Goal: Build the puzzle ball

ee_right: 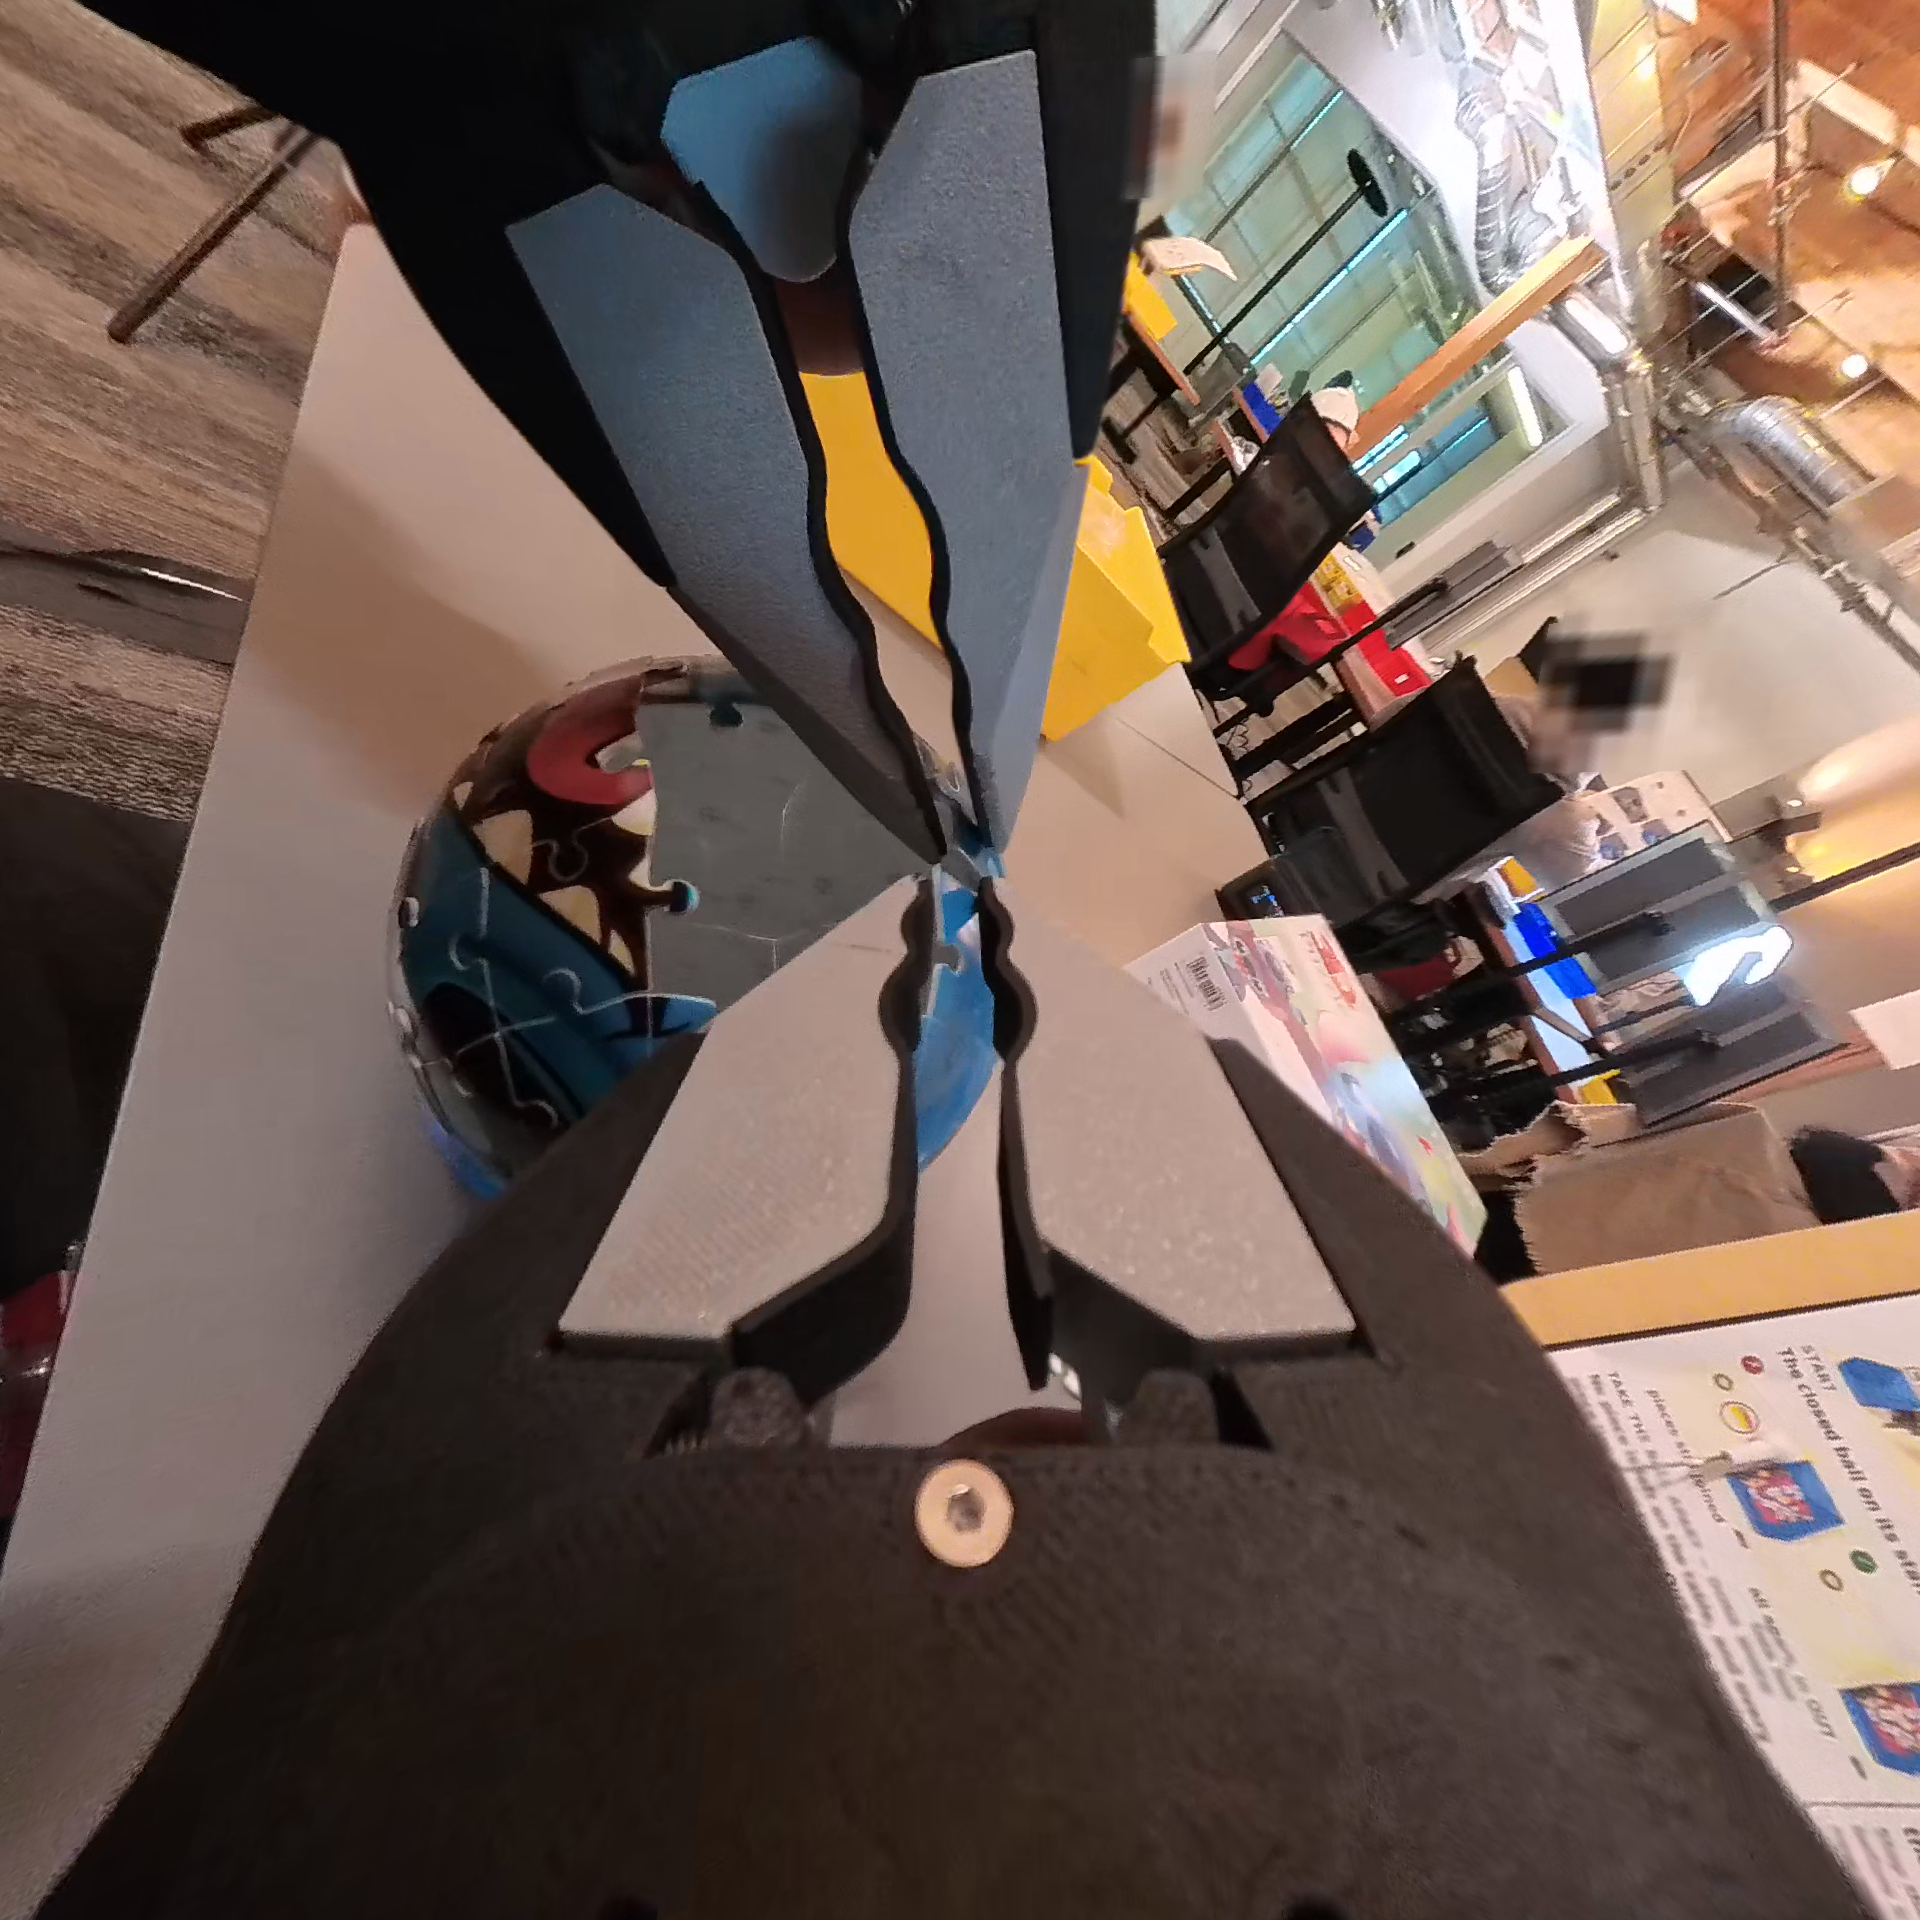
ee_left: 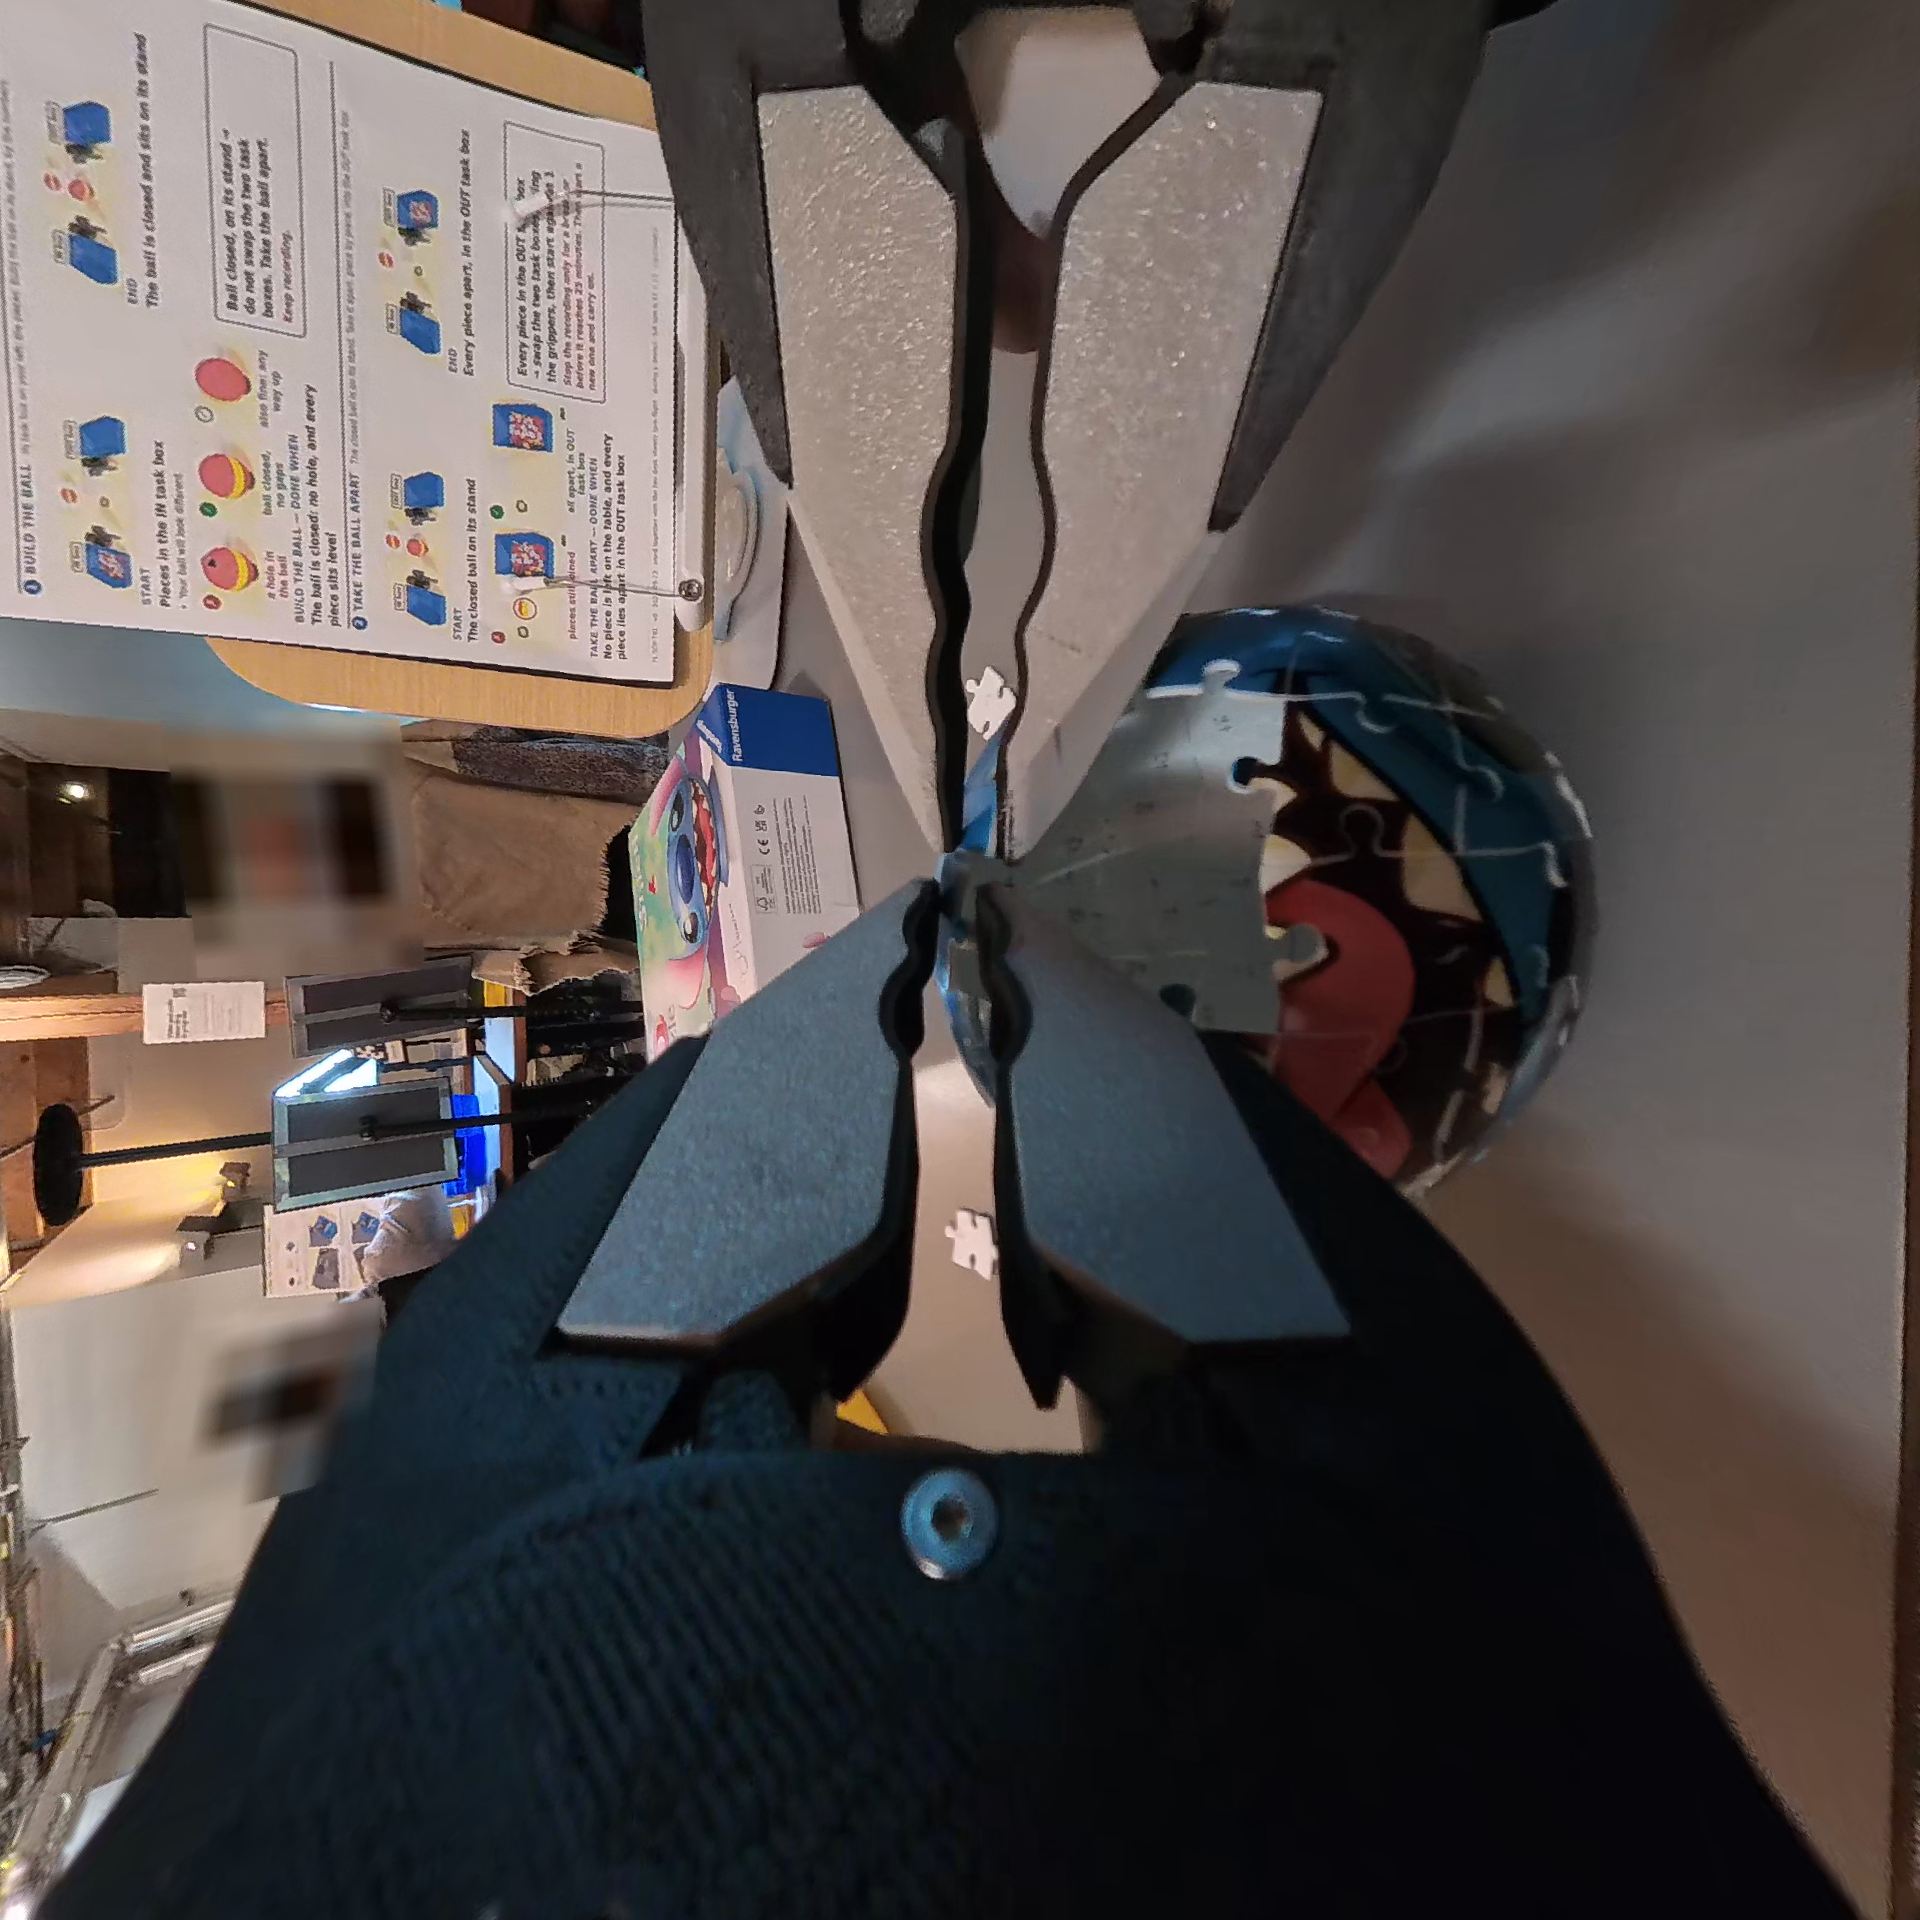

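Observation:
The partly built puzzle ball [ee_left: 1392, 894] lies on the white table; it is blue with a red and dark mouth picture. A gap in its shell shows the grey inside [ee_left: 1153, 894]. My left gripper [ee_left: 961, 914], dark blue, is shut on the shell's rim. My right gripper [ee_right: 954, 909], black and grey, meets it tip to tip and is shut on a blue piece at the same rim. In the right wrist view the ball [ee_right: 520, 935] sits left of both grippers. Two loose white pieces [ee_left: 989, 701] [ee_left: 975, 1242] lie on the table behind the fingers.
The puzzle's box [ee_left: 748, 831] [ee_right: 1320, 1049] stands behind the grippers. An instruction sheet on a wooden board [ee_left: 343, 312] [ee_right: 1766, 1507] lies beside it. A yellow bin [ee_right: 1101, 582] is at the table's far side. The white table [ee_left: 1714, 623] edge [ee_right: 281, 520] borders grey carpet. Both grippers' tips are close together, under 4 cm apart.

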{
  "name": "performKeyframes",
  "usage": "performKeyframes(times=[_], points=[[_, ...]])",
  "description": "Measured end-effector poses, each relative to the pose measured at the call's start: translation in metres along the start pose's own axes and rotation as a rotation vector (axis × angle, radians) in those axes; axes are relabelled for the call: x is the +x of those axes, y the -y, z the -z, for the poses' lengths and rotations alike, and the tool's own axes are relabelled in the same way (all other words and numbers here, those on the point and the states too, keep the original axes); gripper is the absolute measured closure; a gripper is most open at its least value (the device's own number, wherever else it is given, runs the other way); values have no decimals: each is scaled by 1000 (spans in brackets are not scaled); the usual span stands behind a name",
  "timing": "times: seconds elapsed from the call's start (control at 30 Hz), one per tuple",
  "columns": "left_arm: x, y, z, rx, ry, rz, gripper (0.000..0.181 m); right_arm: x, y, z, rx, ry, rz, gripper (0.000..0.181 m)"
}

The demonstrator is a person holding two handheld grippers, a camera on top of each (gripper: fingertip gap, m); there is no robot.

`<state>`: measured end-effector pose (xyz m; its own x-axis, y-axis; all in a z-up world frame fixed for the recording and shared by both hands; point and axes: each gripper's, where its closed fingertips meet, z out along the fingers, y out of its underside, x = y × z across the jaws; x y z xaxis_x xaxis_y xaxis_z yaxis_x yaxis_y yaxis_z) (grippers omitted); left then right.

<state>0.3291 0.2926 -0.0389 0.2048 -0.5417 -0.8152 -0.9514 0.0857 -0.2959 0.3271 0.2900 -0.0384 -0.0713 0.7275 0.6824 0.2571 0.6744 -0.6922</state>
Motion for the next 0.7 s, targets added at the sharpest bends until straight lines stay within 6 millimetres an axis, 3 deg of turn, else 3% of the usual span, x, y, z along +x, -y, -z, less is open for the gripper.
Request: performKeyframes(times=[0.37,0.57,0.7], points=[[1,0,0,5,-4,-26,176,-5,6,12,84,91,-61,176],[1,1,-1,-9,7,-26,176,23,-5,22,119,140,-270,181],[1,2,-1,-24,18,-35,176,38,-18,16,72,190,-372,177]])
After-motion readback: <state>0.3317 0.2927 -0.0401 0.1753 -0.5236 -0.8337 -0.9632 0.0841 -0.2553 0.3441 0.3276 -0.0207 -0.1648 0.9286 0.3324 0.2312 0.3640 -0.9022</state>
